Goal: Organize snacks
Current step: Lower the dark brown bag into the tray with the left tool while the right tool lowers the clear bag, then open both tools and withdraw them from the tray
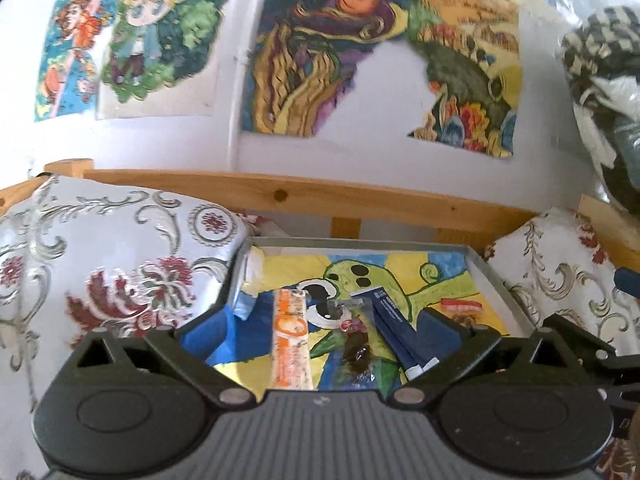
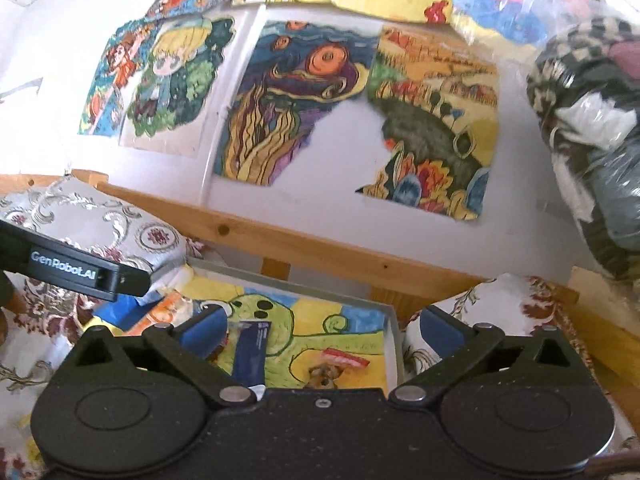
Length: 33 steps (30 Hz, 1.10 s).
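Note:
A shallow grey tray lined with a green-creature drawing lies between two cushions. Side by side in it are an orange-and-white snack packet, a clear packet with a dark snack and a dark blue packet, with a red-and-white packet further right. My left gripper hovers open over these, holding nothing. My right gripper is open and empty above the tray's right half, over the dark blue packet and the red-and-white packet. The left gripper's body shows at the left.
Patterned cushions flank the tray. A wooden rail runs behind it, below a white wall covered with colourful drawings. A clear plastic bag of checked cloth hangs at the right.

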Each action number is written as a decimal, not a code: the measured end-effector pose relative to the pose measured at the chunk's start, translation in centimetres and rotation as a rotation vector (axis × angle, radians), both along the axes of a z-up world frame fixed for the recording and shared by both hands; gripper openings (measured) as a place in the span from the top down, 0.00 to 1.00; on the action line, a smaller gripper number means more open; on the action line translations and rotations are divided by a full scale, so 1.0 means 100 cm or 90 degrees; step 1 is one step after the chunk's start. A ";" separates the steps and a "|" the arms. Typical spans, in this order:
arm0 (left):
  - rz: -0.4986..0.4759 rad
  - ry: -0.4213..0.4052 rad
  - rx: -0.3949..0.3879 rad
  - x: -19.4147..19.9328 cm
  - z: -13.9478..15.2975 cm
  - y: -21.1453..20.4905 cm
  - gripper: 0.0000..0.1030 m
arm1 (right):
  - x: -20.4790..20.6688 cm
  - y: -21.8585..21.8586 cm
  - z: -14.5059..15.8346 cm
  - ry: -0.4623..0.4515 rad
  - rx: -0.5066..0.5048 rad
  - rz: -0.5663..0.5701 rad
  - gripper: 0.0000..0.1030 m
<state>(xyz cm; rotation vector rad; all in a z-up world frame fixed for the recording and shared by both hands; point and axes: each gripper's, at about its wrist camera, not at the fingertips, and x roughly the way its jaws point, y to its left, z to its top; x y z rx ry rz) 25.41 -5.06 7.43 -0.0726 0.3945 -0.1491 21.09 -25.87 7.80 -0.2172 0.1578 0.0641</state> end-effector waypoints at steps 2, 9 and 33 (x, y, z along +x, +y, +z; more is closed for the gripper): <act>0.005 -0.007 -0.006 -0.013 0.003 0.006 0.00 | -0.011 0.002 0.005 -0.007 0.000 0.000 0.01; 0.013 -0.017 -0.004 -0.051 0.009 0.022 0.00 | -0.047 0.008 0.013 -0.016 0.008 0.003 0.01; 0.041 0.047 0.031 -0.140 -0.030 0.052 0.00 | -0.136 0.019 -0.013 0.074 0.051 0.013 0.01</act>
